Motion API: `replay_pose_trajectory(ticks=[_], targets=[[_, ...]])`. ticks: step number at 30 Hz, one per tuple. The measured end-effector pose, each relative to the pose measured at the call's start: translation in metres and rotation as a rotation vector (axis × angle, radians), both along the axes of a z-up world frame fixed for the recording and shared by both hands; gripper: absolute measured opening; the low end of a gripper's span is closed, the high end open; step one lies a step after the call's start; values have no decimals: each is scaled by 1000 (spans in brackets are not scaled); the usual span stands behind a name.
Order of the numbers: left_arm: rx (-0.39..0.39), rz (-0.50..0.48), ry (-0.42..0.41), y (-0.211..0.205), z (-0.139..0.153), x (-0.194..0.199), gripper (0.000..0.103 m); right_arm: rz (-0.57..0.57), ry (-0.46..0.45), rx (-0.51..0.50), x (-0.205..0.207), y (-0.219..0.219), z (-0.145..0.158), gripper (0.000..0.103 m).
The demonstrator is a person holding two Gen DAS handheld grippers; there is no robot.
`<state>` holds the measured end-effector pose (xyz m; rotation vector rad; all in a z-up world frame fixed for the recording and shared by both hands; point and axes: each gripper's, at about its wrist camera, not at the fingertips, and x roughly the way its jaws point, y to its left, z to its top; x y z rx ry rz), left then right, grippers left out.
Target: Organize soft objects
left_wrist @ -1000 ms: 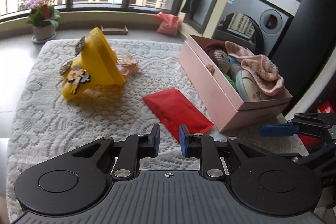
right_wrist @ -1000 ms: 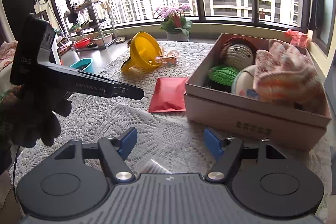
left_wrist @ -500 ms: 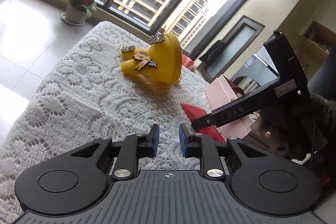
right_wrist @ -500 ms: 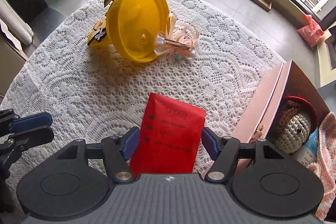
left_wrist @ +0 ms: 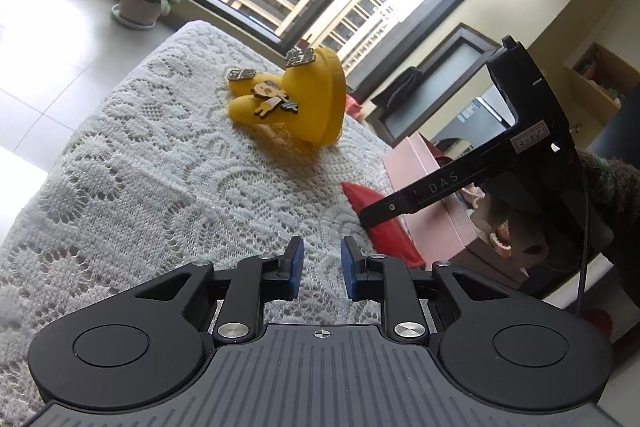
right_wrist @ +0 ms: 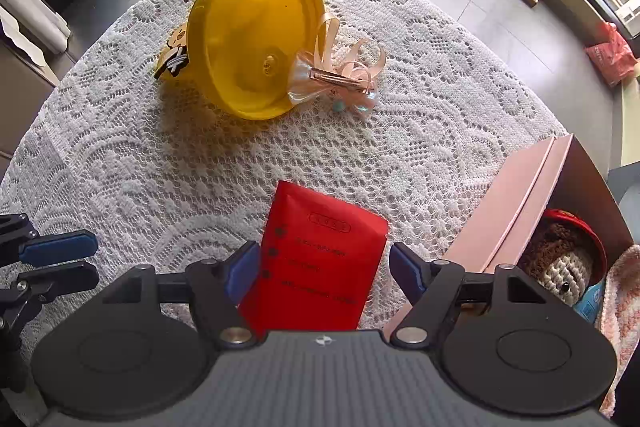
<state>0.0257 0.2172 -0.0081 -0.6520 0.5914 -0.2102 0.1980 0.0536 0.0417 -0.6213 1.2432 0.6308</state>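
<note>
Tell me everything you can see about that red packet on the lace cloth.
The red packet is a flat, smooth rectangular pouch, paper or foil by its look, with faint dark printed lines and small symbols. It lies flat on the white lace tablecloth, beside the pink box. The right gripper hangs above, its just-narrowed jaws straddling it; contact is unclear.

"DAS" in pale letters on right gripper's black arm (left_wrist: 444, 185), above red packet (left_wrist: 384, 223). Packet's print too small to read.
</note>
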Motion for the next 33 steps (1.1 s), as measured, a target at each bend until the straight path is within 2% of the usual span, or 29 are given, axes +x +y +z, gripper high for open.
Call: replay_pose_trajectory(ticks=[1,2,3,7,9,11,13,15,18,24,27,29,31,32,33], targets=[[-2,6,0,1,0,1,23,-3,5,23,-3,-4,5,24],[-4,9,2,1,-1,1,23,-5,57,57,-4,-7,8,5],[-4,12,3,2,-1,1,23,-21,94,85,-7,-11,11,4],[5,21,6,1,-1,2,23,43,39,61,-38,-13,20,4],[10,18,12,0,-2,4,23,7,31,87,-32,-12,26,8],[17,14,16,-2,-2,4,23,-31,-22,88,-17,-3,29,8],[19,12,14,-2,-2,4,23,-51,-113,58,5,9,21,8],[17,13,15,-2,-3,5,23,-73,-143,28,21,17,10,8],[15,14,18,-1,-3,5,23,-65,-122,30,25,20,2,5],[10,12,19,-1,-4,5,23,21,-68,-13,-23,0,5,5],[9,14,23,0,-5,5,23,43,52,34,-47,-17,7,5],[10,14,23,0,-5,5,23,40,94,79,-63,-28,9,5],[15,10,21,-1,-4,5,23,18,102,156,-79,-45,15,9],[20,6,20,-3,-4,5,23,-5,77,196,-87,-54,18,24],[26,0,19,-4,-3,6,23,-25,23,237,-100,-62,21,56]])
